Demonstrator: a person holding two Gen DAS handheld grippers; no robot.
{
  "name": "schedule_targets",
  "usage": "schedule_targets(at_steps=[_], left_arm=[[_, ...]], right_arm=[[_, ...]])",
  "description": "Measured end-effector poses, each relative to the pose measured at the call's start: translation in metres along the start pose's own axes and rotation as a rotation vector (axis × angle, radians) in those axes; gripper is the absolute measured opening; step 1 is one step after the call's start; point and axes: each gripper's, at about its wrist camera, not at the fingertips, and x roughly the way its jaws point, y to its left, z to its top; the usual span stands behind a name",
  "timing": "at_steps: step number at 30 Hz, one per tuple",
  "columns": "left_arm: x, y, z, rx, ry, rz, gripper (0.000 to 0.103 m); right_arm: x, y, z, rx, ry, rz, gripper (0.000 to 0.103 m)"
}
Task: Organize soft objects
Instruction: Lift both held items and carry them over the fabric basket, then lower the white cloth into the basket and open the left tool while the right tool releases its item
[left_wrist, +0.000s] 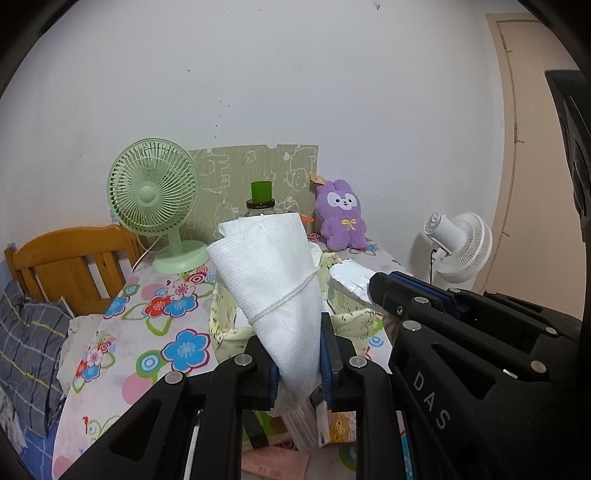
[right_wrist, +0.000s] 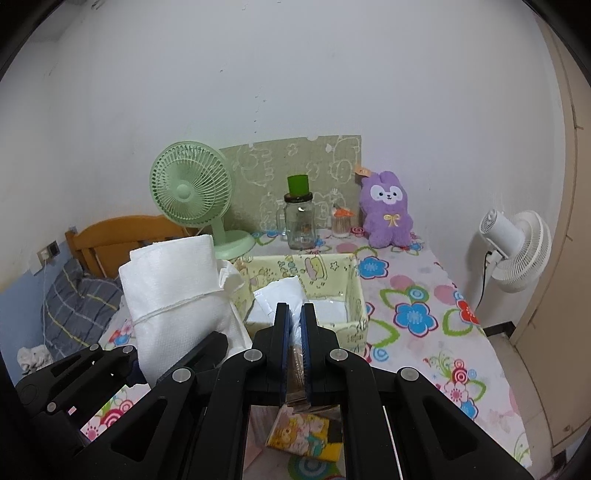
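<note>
Up above the flower-printed tablecloth (right_wrist: 417, 295), the left gripper (left_wrist: 297, 350) is clamped on a white, dimpled paper-like cloth (left_wrist: 271, 284), folded into a cone shape with a seam line running across it; the cloth rises from between the blue pads and fans out wider at its top. In the right wrist view the same white cloth (right_wrist: 173, 291) stands at the left, just beside the pale yellow fabric storage box (right_wrist: 356, 295) printed with cartoon figures. More white folded cloth lies inside that box.

The right gripper (right_wrist: 294, 332) has its jaws pressed close together on a thin crinkled white piece of material (left_wrist: 351, 282); in the left wrist view this piece sticks out past the tip of the right gripper (left_wrist: 373, 291), above the box rim.

At the back of the table stand a mint-green desk fan (right_wrist: 192, 192), a clear glass jar with a green cap (right_wrist: 299, 218) and a purple plush rabbit (right_wrist: 388, 210) leaning against the wall. A white floor fan (right_wrist: 517, 247) stands to the right of the table. A wooden bed headboard (left_wrist: 70, 258) and grey plaid bedding (left_wrist: 29, 347) sit at the left.
</note>
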Motion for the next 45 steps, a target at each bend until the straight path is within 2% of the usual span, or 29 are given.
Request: schedule_targets(at_steps=[28, 37, 39, 41, 43, 45], left_arm=[[0.092, 0.025, 0.027, -0.026, 0.067, 0.016, 0.016], [0.127, 0.036, 0.025, -0.055, 0.130, -0.004, 0.016], [0.134, 0.038, 0.024, -0.062, 0.143, -0.001, 0.018], [0.141, 0.041, 0.023, -0.073, 0.158, 0.009, 0.028], [0.147, 0.043, 0.021, -0.086, 0.174, 0.011, 0.032], [0.152, 0.046, 0.019, -0.093, 0.190, 0.013, 0.040]], right_arm=[[0.099, -0.016, 0.037, 0.048, 0.060, 0.001, 0.009], [0.136, -0.019, 0.037, 0.067, 0.102, 0.010, 0.009], [0.144, -0.019, 0.036, 0.067, 0.112, 0.007, 0.009], [0.152, -0.020, 0.035, 0.067, 0.120, 0.001, 0.009], [0.159, -0.020, 0.034, 0.067, 0.127, 0.002, 0.009], [0.165, -0.020, 0.034, 0.067, 0.133, 0.006, 0.009]])
